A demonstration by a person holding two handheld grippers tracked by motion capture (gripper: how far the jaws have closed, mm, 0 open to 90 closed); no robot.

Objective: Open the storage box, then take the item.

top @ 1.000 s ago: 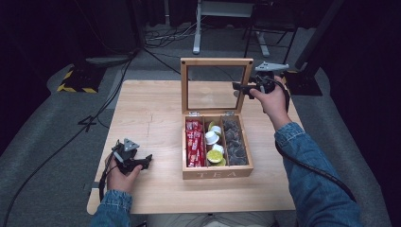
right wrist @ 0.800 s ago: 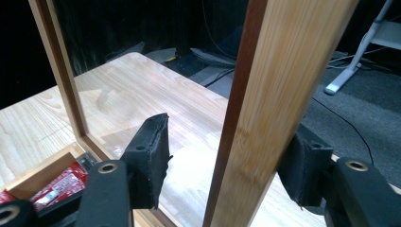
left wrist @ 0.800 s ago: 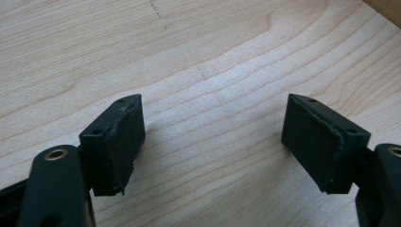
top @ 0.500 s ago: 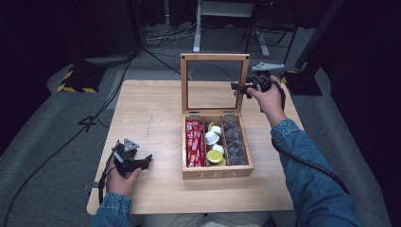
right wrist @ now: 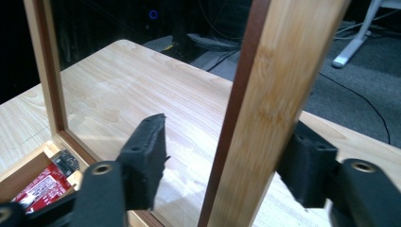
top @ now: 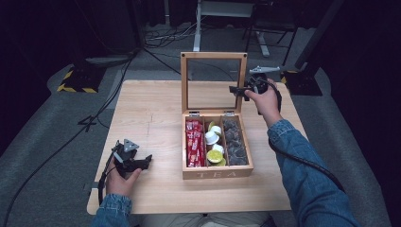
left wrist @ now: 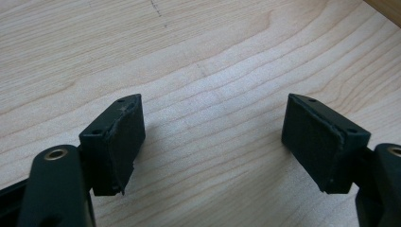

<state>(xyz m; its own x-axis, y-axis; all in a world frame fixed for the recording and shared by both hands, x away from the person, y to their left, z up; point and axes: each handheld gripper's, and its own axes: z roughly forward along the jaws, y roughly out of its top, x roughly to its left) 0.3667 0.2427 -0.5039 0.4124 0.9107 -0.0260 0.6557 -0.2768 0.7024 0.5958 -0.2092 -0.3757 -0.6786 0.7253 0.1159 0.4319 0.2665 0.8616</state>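
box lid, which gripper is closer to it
Right. The right gripper straddles the right edge of the upright lid, its jaws having just opened off it. The left gripper rests on the table, well left of the box.

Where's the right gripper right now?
In the high view the right gripper is at the right side of the tea box's upright lid, jaws open astride that frame rail.

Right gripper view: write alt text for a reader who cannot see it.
The right gripper straddles the side rail of the tea box's raised lid, its jaws just opening with a gap at the left pad. Through the lid's pane lie the wooden table and red packets in the box.
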